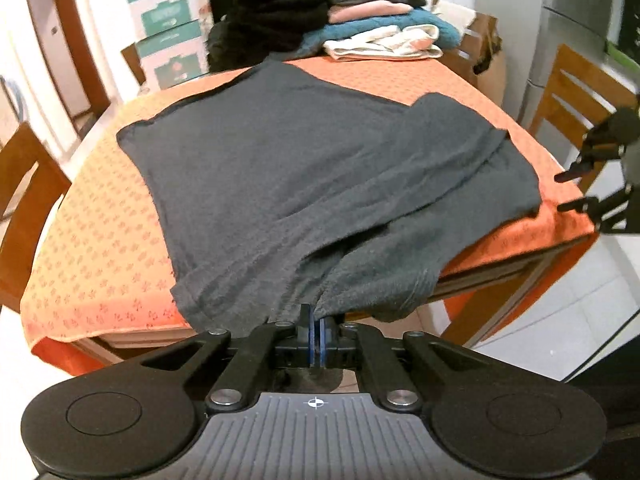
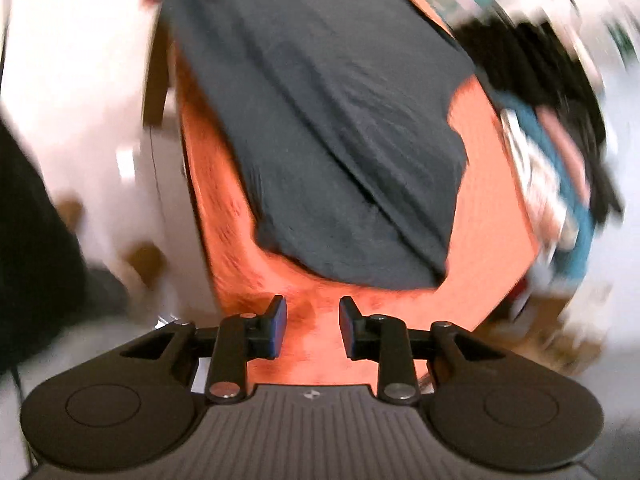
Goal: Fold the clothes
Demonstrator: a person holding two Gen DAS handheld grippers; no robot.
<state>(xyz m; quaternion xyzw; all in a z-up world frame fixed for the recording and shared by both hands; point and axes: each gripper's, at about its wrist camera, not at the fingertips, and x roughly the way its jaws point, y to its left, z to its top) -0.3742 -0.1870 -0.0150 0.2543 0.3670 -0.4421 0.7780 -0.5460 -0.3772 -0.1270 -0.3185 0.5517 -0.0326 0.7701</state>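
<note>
A dark grey T-shirt (image 1: 280,160) lies spread on the orange tablecloth (image 1: 96,240), its near part hanging over the front edge. My left gripper (image 1: 315,330) is shut on the shirt's near edge, just off the table. My right gripper (image 2: 313,326) is open and empty, hovering over the tablecloth just short of a rounded corner of the shirt (image 2: 340,140). In the left wrist view the right gripper (image 1: 568,192) shows at the table's right edge, jaws apart. The right wrist view is motion-blurred.
A pile of clothes and towels (image 1: 360,28) sits at the table's far end, black, teal, pink and cream. Wooden chairs stand at the left (image 1: 24,208) and right (image 1: 576,96). Stacked boxes (image 1: 168,36) stand behind the table. A fridge (image 1: 572,20) is at the far right.
</note>
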